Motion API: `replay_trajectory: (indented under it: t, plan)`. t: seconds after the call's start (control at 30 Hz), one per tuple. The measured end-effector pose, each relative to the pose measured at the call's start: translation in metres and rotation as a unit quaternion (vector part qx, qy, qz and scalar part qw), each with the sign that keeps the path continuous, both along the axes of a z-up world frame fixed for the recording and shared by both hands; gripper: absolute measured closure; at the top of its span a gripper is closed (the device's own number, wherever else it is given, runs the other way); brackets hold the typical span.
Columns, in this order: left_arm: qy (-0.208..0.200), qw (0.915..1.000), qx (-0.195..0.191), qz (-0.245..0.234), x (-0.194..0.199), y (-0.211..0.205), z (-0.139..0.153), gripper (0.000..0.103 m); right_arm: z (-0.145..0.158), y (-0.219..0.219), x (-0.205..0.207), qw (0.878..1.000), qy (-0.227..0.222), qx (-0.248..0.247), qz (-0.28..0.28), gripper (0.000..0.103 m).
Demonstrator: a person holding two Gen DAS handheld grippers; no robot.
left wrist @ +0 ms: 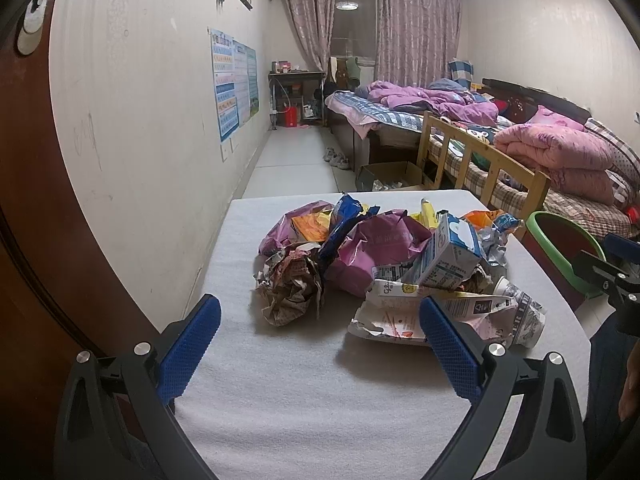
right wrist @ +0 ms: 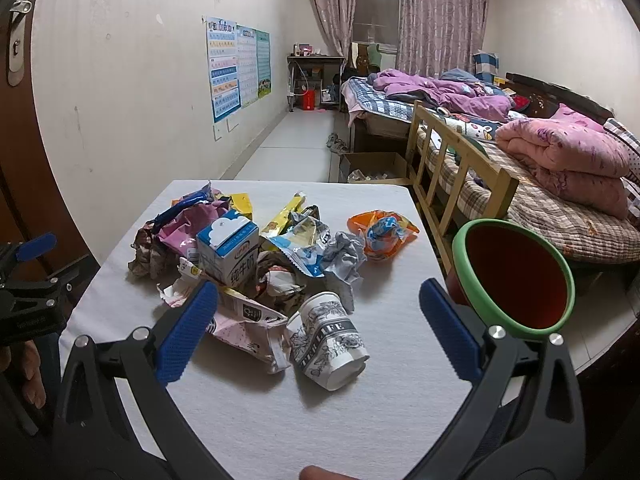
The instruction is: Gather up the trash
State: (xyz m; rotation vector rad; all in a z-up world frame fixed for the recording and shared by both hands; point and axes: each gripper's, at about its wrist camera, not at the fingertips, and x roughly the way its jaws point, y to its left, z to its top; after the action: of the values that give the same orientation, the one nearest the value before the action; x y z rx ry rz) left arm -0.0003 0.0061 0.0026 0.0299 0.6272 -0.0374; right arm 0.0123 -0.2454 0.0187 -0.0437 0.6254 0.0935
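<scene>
Where trash lies heaped: paper cup [right wrist: 329,339] lettered, seemingly, "LIFE".

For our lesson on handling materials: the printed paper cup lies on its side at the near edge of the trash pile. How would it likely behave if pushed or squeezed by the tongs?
The paper cup lies on its side, so a push would probably roll it in a curve across the table. It looks empty, so likely light. Thin paper walls would probably crush under a firm squeeze.
</scene>
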Motion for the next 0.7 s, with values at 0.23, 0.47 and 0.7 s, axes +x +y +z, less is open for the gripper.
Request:
replay_trajectory:
  t: [0.23,0.47,0.7]
  plan:
    - [0.0,1.0,0.0,0.0,0.0,0.0001,-0.0001,0.008,-0.0005,0.0004,0.0004,1.0,0.002,0.001,0.0,0.003]
    - [0.002,1.0,0.0,0.001,0.0005,0.0001,-0.0004,0.008,-0.0021,0.0018,0.0016,1.0,0.005,0.0,0.001,0.003]
    - [0.004,1.0,-0.001,0.001,0.0008,-0.0002,-0.0015,0.008,-0.0027,0.0012,0.0015,1.0,0.009,0.002,0.003,0.003]
